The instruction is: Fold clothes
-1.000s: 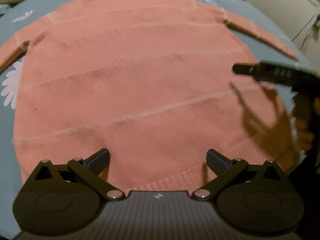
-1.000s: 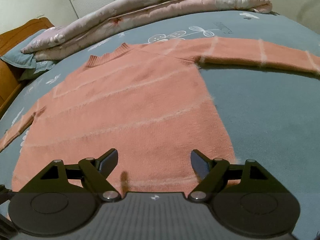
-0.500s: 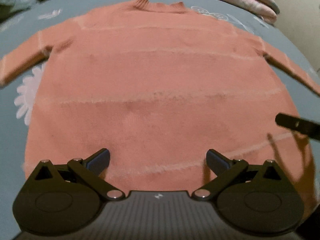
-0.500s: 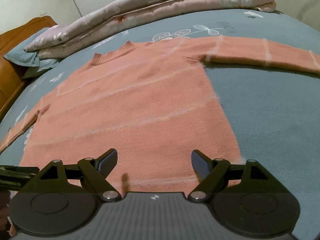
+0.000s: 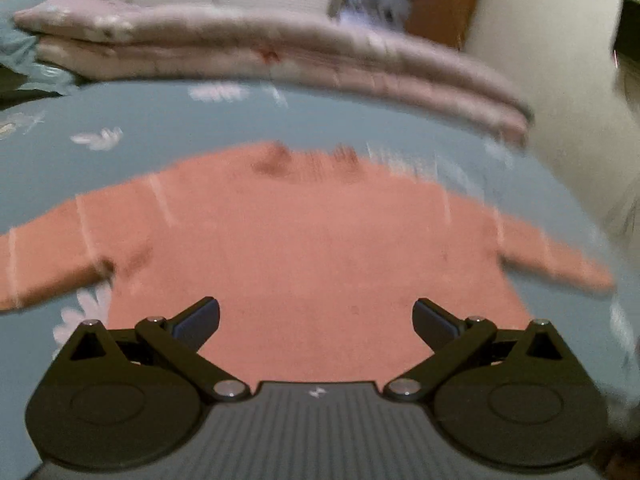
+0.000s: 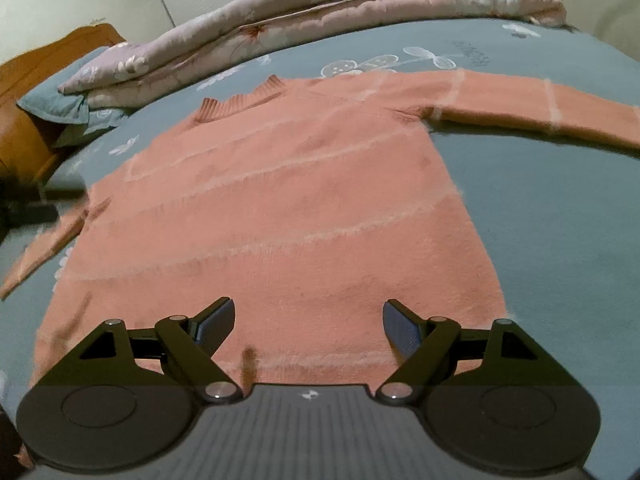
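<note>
A salmon-pink knit sweater (image 6: 280,208) with thin pale stripes lies flat on the grey-blue bedspread, collar (image 6: 240,100) away from me, both sleeves spread out sideways. In the right wrist view my right gripper (image 6: 308,322) hovers open over the hem, nothing between its fingers. The left wrist view is blurred; there my left gripper (image 5: 316,320) stands open above the sweater (image 5: 312,248) body, holding nothing. The left sleeve (image 5: 44,256) and right sleeve (image 5: 556,256) reach to either side. A dark blurred shape at the far left edge (image 6: 28,212) looks like the left gripper.
A folded pink floral quilt (image 6: 320,12) lies across the far side of the bed, with a grey-blue pillow (image 6: 56,104) and a wooden headboard (image 6: 36,80) at the left. Bare bedspread (image 6: 560,220) stretches right of the sweater. A cream wall (image 5: 552,60) stands beyond the bed's right edge.
The left gripper has lifted and tilted up, so the sweater sits lower in its view and the quilt and wall appear; the right gripper has left that view. The right gripper has hardly moved.
</note>
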A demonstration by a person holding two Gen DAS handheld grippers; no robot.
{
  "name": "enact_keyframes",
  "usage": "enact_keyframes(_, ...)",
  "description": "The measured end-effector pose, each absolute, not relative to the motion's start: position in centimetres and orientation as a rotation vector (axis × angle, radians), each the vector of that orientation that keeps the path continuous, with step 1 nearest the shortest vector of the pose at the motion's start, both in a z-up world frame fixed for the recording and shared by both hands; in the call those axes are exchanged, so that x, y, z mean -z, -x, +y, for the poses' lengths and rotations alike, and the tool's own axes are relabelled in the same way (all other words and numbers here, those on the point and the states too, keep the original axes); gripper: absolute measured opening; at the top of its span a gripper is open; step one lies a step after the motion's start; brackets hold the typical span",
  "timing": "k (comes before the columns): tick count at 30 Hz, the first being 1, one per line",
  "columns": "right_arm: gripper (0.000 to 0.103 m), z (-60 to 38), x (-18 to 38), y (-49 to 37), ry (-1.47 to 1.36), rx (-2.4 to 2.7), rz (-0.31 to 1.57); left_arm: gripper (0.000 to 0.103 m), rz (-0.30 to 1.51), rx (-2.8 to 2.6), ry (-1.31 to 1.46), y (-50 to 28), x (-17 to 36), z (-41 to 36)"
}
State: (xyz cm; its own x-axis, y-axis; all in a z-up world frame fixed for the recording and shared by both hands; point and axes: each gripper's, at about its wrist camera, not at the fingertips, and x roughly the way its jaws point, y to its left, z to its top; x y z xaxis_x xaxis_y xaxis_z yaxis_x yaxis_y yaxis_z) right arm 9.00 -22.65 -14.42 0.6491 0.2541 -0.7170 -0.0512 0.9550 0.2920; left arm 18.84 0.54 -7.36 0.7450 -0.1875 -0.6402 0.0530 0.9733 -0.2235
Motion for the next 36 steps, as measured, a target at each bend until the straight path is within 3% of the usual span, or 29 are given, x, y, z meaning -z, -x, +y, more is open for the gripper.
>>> enact_keyframes(8, 0.090, -20.5, 14.5, -8.5, -0.152, -0.168, 0.819, 0.102, 0.523, -0.145, 0.526, -18.2, 6.7, 13.0)
enact_keyframes(17, 0.090, -17.4, 13.1, -7.6, -0.145, -0.187, 0.730, 0.098, 0.594, -0.331, 0.550, -12.8, 12.7, 22.3)
enact_keyframes(22, 0.090, -14.7, 12.7, -8.0, -0.123, -0.224, 0.741, 0.069, 0.580, -0.268, 0.552, -11.5, 13.6, 25.5)
enact_keyframes(26, 0.090, -13.4, 12.9, -7.7, -0.149, -0.242, 0.762, 0.066, 0.538, -0.244, 0.803, -9.9, 15.0, 30.0)
enact_keyframes(36, 0.090, -12.4, 13.1, -7.8, -0.141, -0.241, 0.784, 0.067, 0.230, -0.320, 1.374, -3.7, 20.9, 38.8)
